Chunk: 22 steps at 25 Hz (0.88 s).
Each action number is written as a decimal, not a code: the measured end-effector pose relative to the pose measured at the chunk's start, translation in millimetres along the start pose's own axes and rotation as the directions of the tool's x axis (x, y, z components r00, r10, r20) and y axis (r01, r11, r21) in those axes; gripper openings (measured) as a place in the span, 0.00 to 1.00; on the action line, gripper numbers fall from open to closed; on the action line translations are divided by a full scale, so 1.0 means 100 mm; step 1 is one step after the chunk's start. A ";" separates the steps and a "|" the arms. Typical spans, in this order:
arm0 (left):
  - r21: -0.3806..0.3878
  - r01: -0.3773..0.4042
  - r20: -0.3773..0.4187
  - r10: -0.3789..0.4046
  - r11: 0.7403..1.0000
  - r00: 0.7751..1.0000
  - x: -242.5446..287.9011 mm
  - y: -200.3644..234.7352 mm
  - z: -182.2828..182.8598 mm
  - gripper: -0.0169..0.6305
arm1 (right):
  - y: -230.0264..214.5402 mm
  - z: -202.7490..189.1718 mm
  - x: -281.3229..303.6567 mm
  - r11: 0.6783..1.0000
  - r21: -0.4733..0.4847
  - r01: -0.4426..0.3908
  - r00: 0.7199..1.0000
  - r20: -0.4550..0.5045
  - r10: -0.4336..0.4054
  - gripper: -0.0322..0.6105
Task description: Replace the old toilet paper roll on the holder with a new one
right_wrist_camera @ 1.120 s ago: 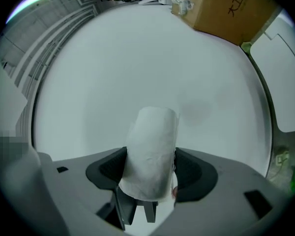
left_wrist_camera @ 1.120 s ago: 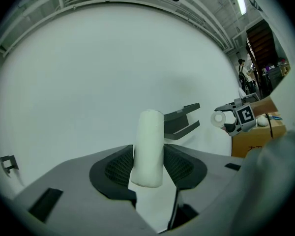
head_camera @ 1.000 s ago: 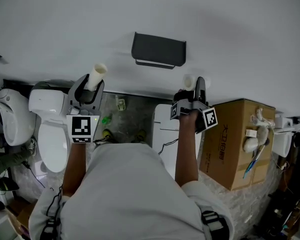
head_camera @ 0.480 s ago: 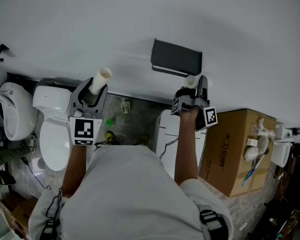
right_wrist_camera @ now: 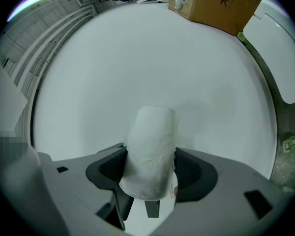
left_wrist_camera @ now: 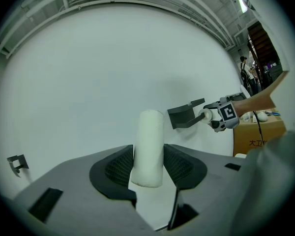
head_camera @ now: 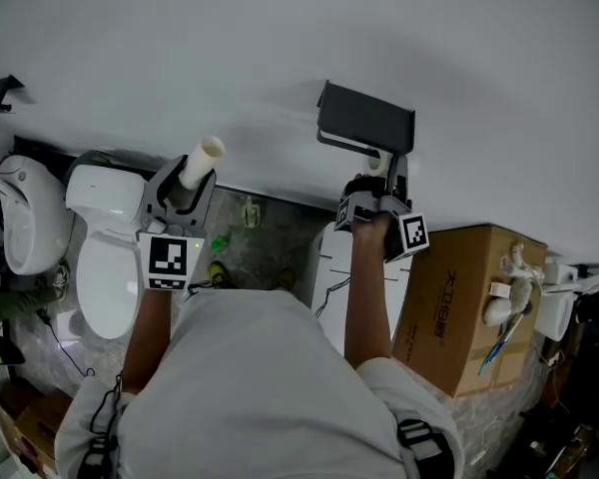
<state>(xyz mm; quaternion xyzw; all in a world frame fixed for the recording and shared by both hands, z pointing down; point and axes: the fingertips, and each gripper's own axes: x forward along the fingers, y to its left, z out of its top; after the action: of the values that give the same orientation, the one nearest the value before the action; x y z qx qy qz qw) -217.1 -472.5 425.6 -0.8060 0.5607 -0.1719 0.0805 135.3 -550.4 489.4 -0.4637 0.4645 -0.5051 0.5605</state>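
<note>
Left gripper view: left gripper [left_wrist_camera: 148, 165] jaws closed on a slim white roll [left_wrist_camera: 150, 136]. Right gripper [right_wrist_camera: 151, 173] clamps a toilet paper roll [right_wrist_camera: 152, 141], close beneath the dark wall holder [head_camera: 365, 120]

There are two grippers, the left gripper [head_camera: 185, 184] and the right gripper [head_camera: 387, 170], and two white rolls, one in each: a smooth roll [left_wrist_camera: 148, 146] and a crinkled paper roll [right_wrist_camera: 150, 151]. The wall carries one dark holder [head_camera: 366, 118] and one small black bracket [head_camera: 0, 93]. On the floor are two white toilets, the larger toilet [head_camera: 105, 257] and the edge toilet [head_camera: 15, 223], plus one more white ceramic piece [head_camera: 329, 267] and one cardboard box [head_camera: 469, 297].
</note>
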 end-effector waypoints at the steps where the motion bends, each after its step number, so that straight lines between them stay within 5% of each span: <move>1: -0.001 -0.003 0.000 0.003 1.000 1.000 -0.01 0.01 0.00 0.36 | 0.00 -0.04 0.00 1.000 -0.005 0.000 1.000 -0.010 0.000 0.51; 22: -0.017 -0.061 -0.013 0.061 0.998 0.998 -0.33 0.29 -0.17 0.35 | -0.06 -1.04 -0.02 0.996 -0.088 -0.027 0.967 -0.255 0.004 0.50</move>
<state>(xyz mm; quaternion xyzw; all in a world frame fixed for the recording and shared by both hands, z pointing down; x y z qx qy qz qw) -258.9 -450.7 426.0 -0.7881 0.5870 -0.1696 0.0751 31.2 -554.2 481.3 -0.4162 0.5586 -0.5345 0.4785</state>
